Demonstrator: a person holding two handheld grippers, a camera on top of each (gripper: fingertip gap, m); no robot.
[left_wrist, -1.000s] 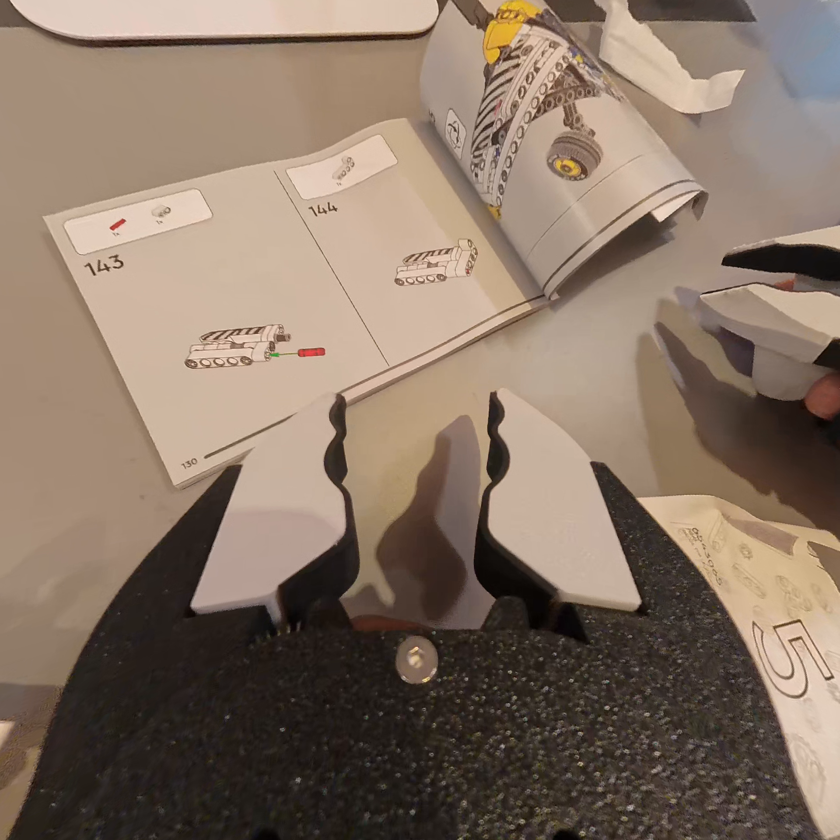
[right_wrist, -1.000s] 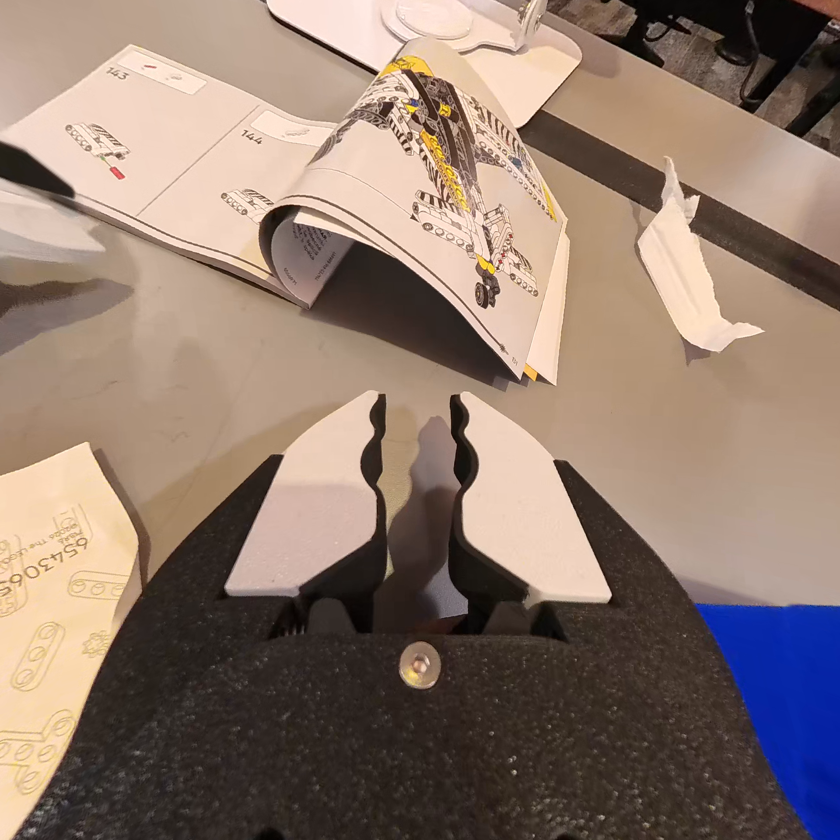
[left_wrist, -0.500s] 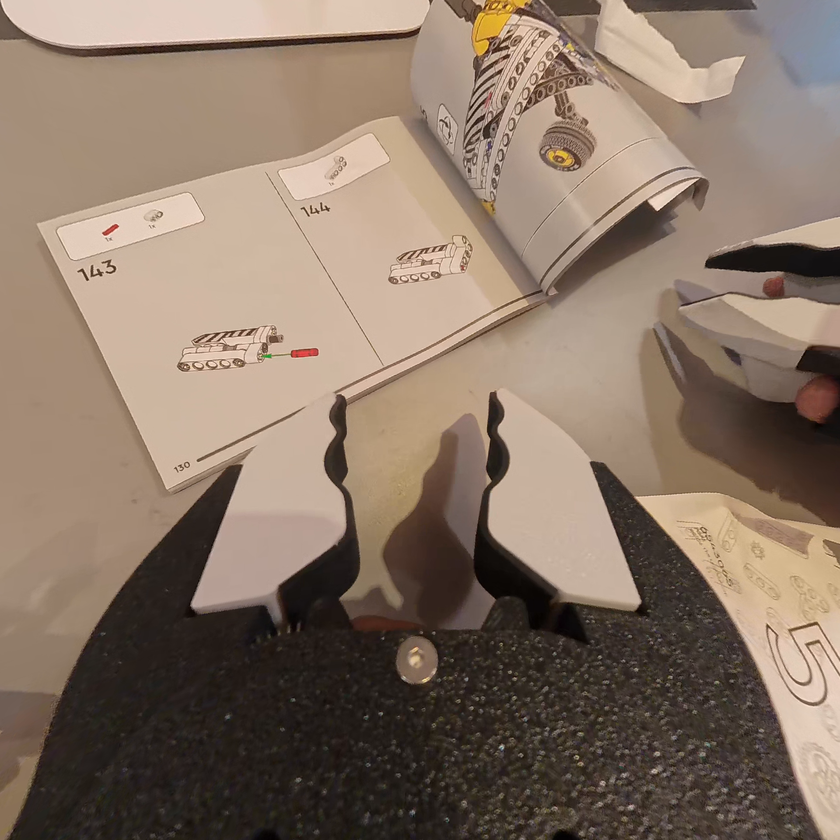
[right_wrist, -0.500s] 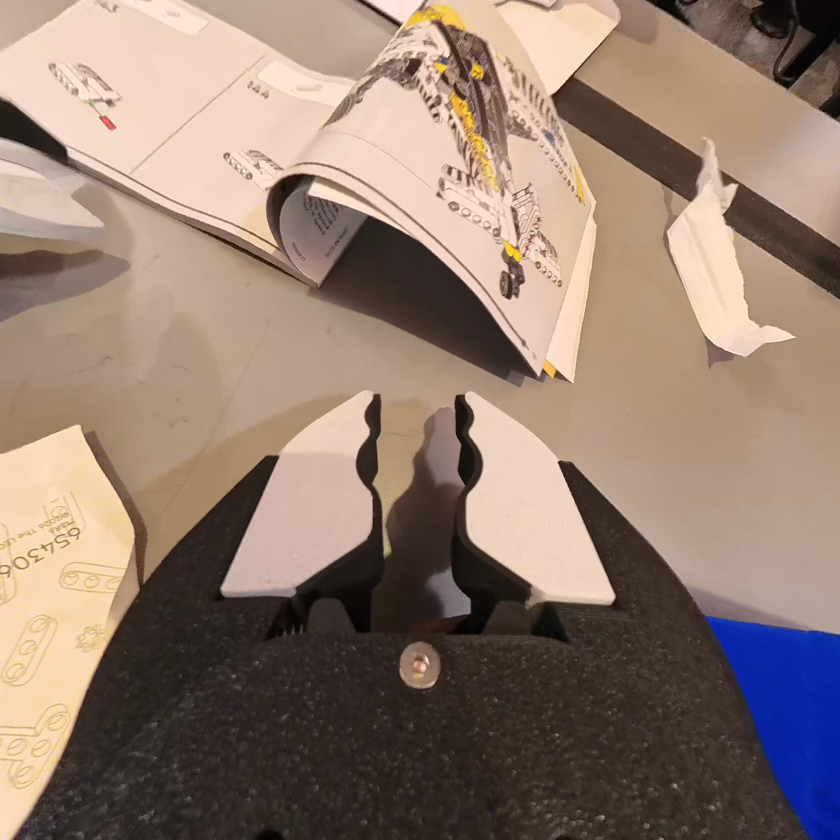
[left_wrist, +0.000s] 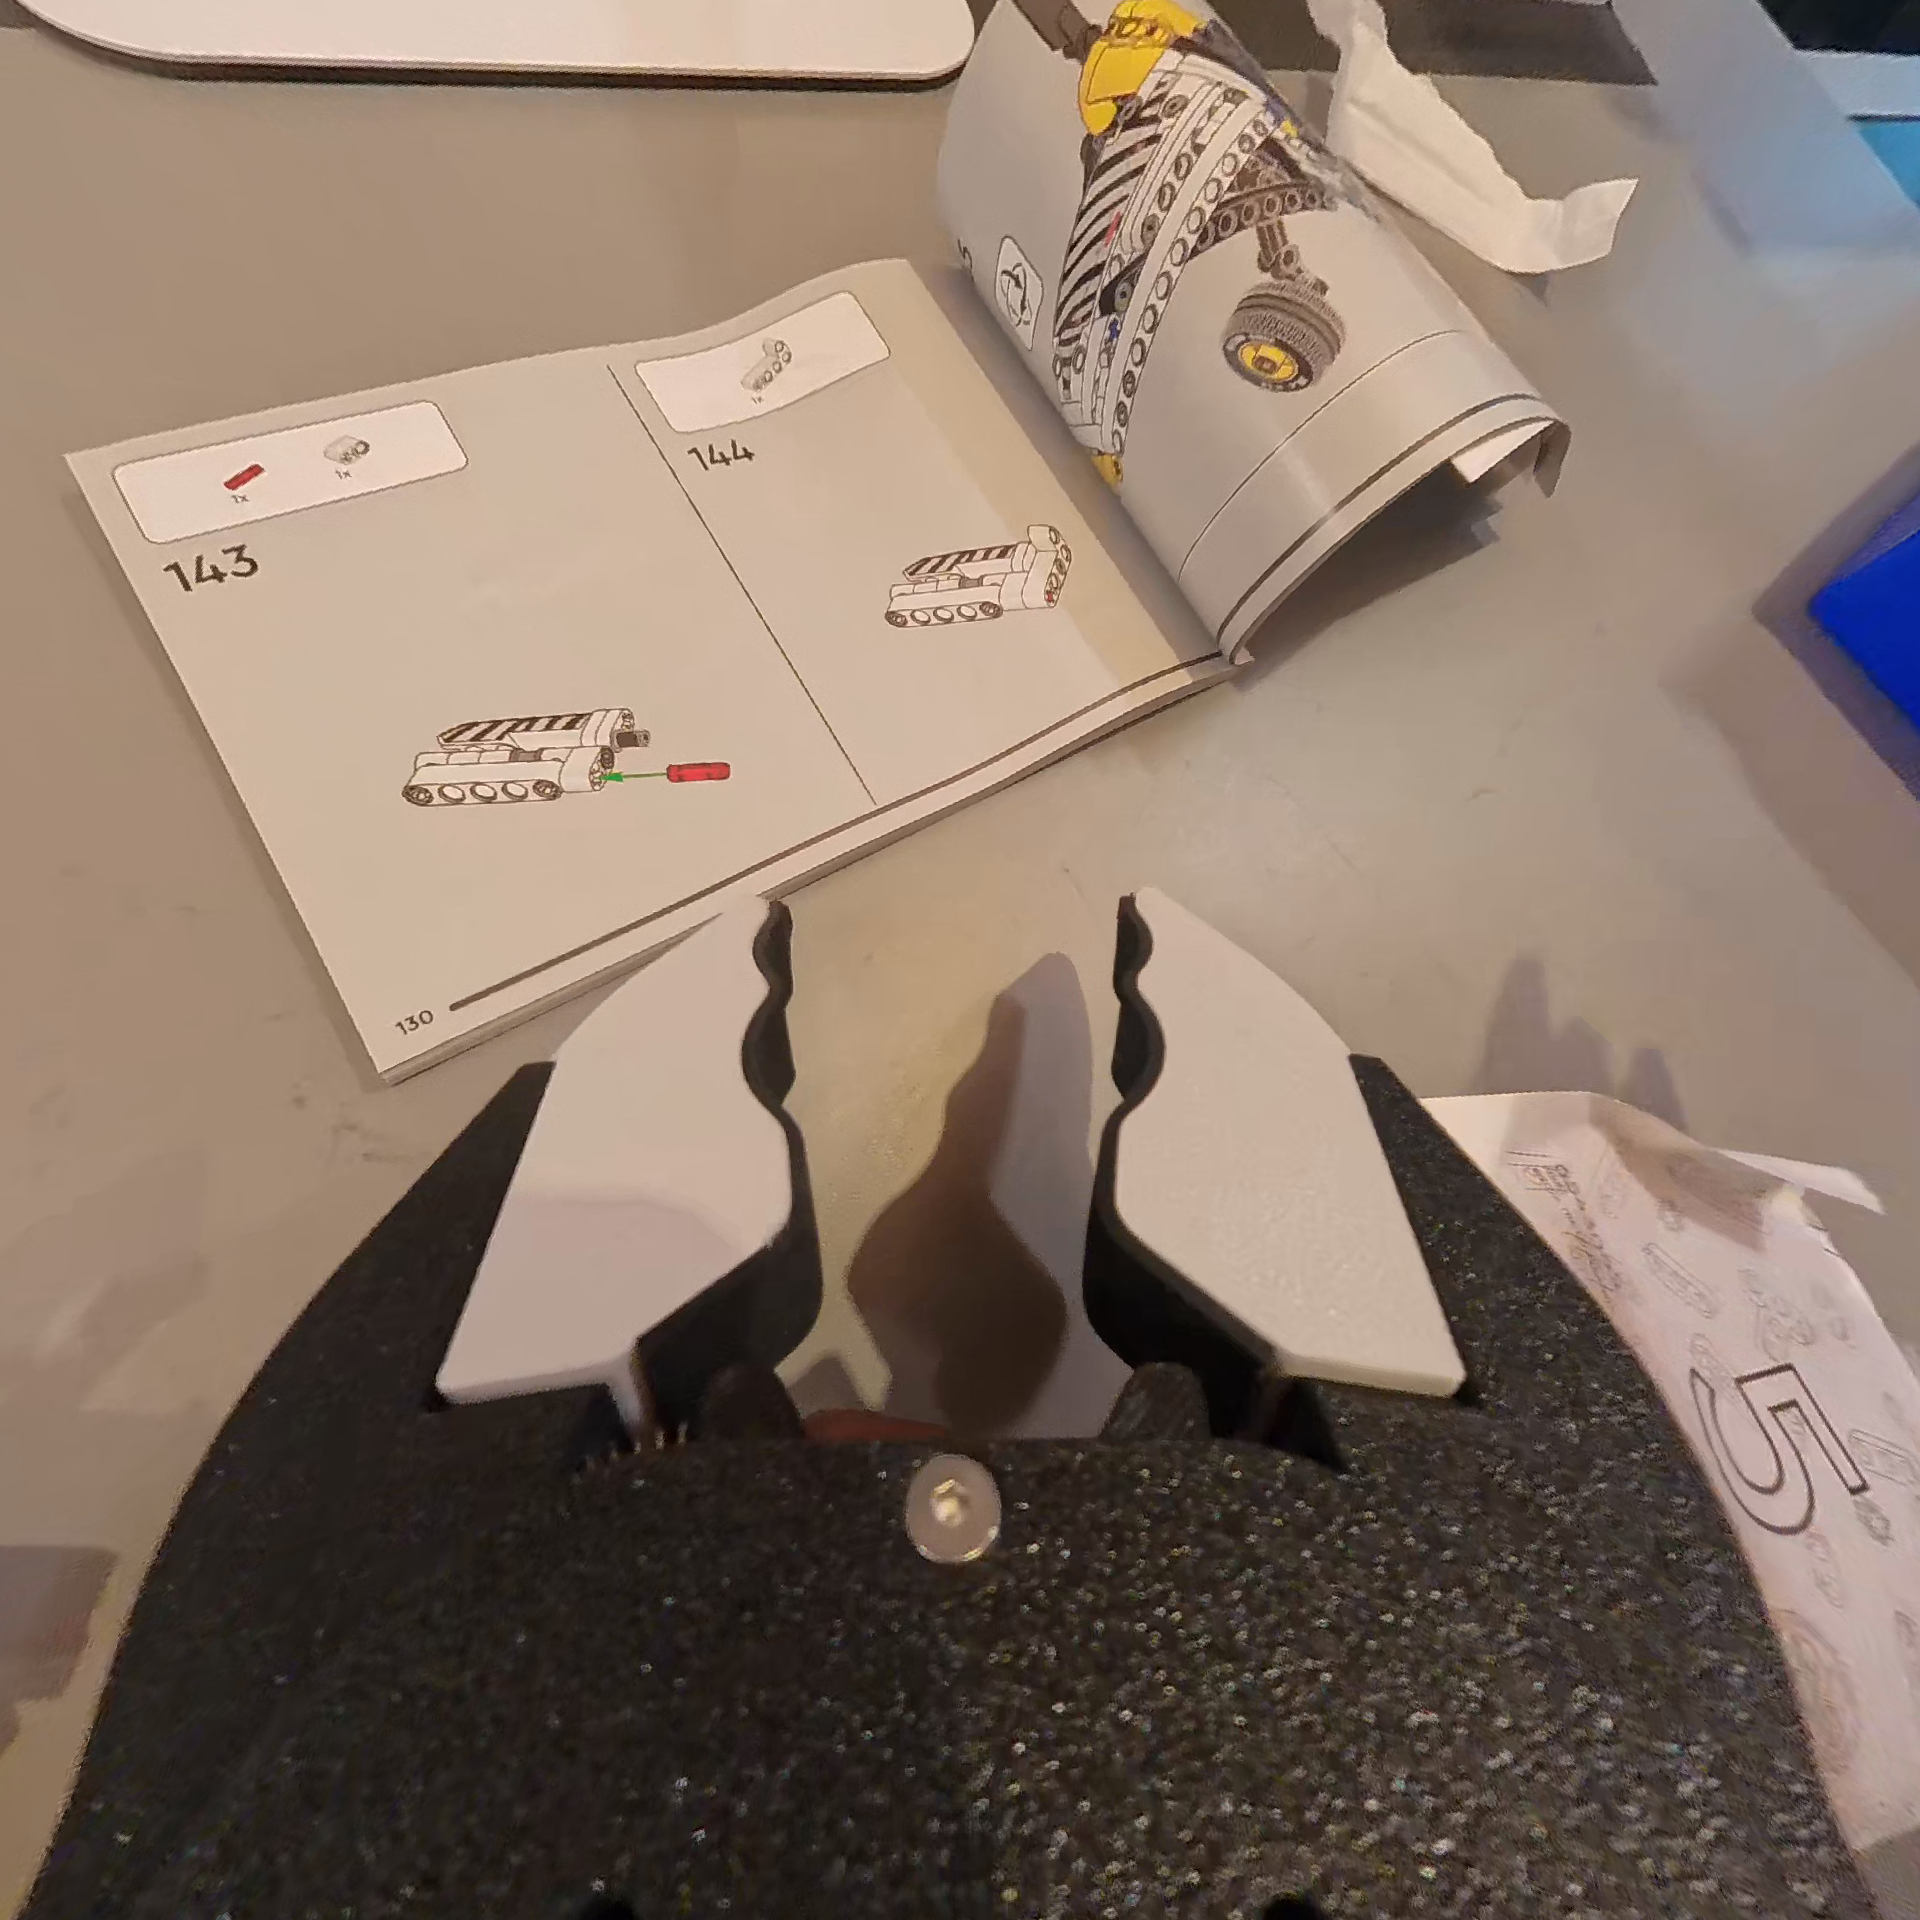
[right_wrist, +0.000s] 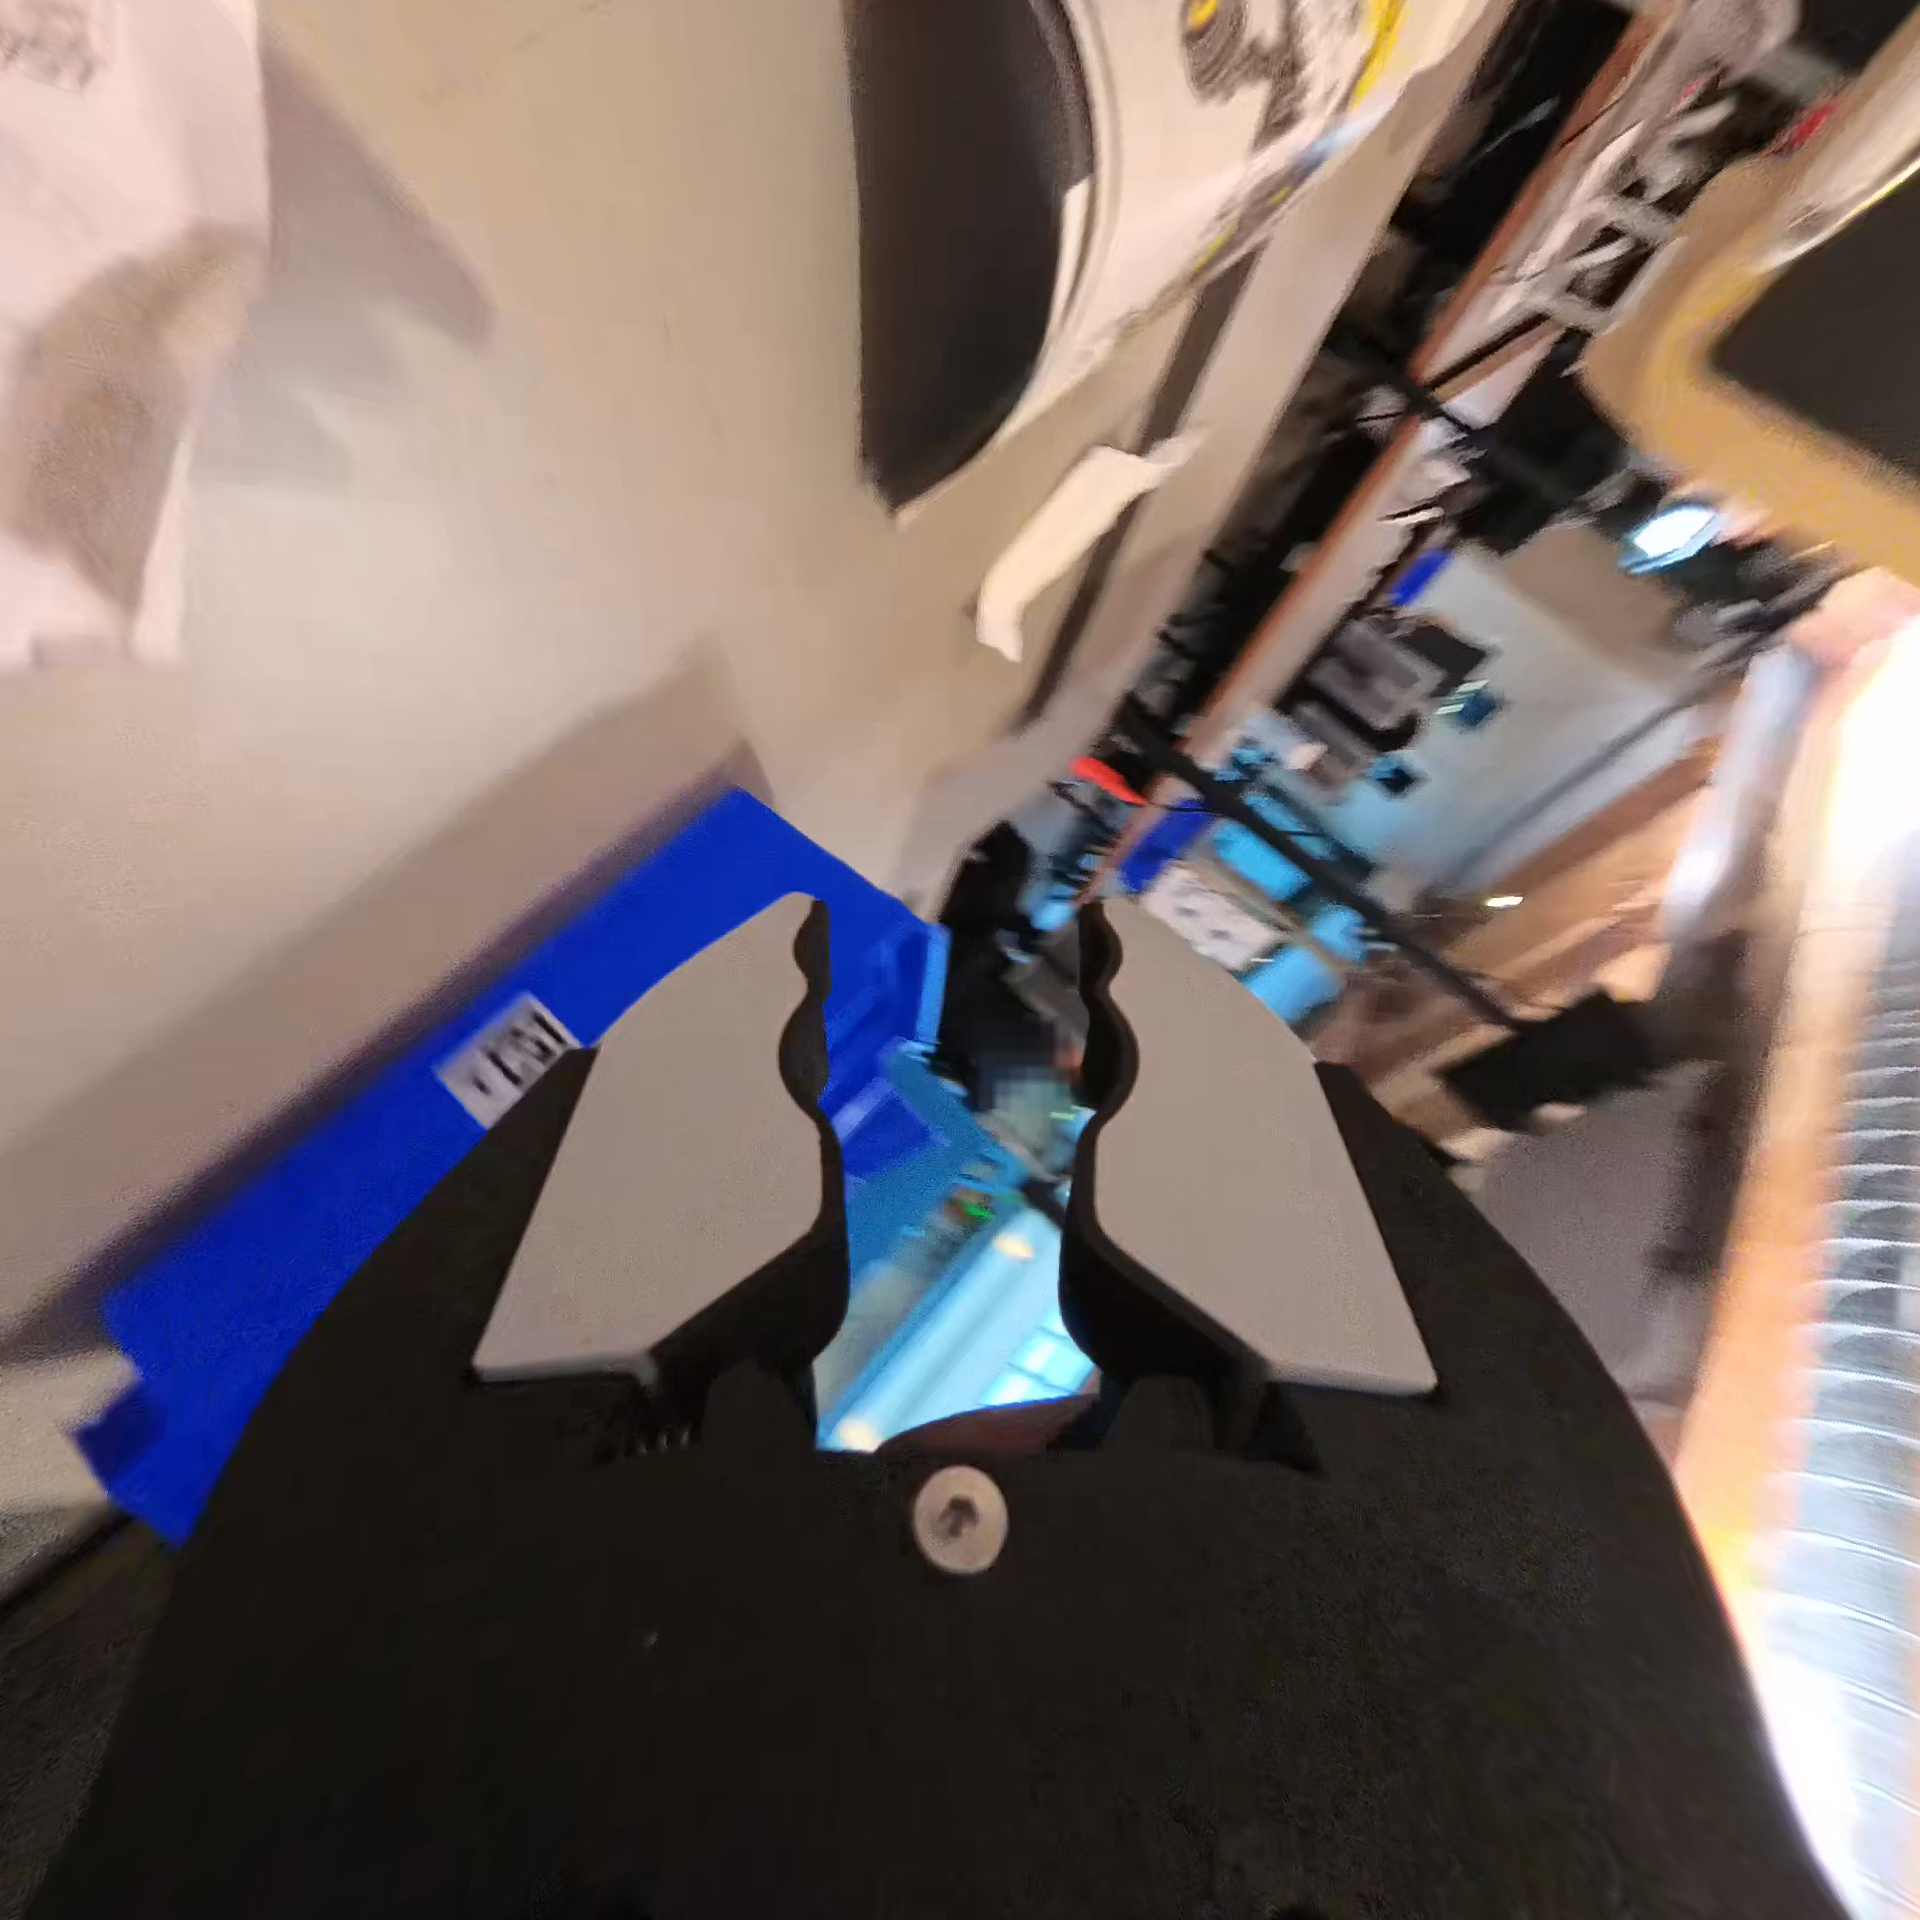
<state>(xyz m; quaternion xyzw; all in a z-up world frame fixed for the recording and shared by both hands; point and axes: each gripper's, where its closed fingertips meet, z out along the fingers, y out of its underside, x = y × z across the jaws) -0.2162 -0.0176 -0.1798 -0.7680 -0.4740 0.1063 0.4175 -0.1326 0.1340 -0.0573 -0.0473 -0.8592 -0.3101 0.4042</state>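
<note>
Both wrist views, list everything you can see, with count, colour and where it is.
Table: one, grey, under everything.
Instruction booklet: one, white pages, open ahead of the left tool, far pages curled over.
Torn paper scrap: one, white, beyond the booklet.
Printed paper bag: one, cream, right of the left tool.
Flat board: one, white, far edge.
Bin: one, blue, at the table's right side; blurred.
Left tool: one, grey fingers, open, holding nothing.
Right tool: one, grey fingers, open, holding nothing, tilted toward the room.
</note>
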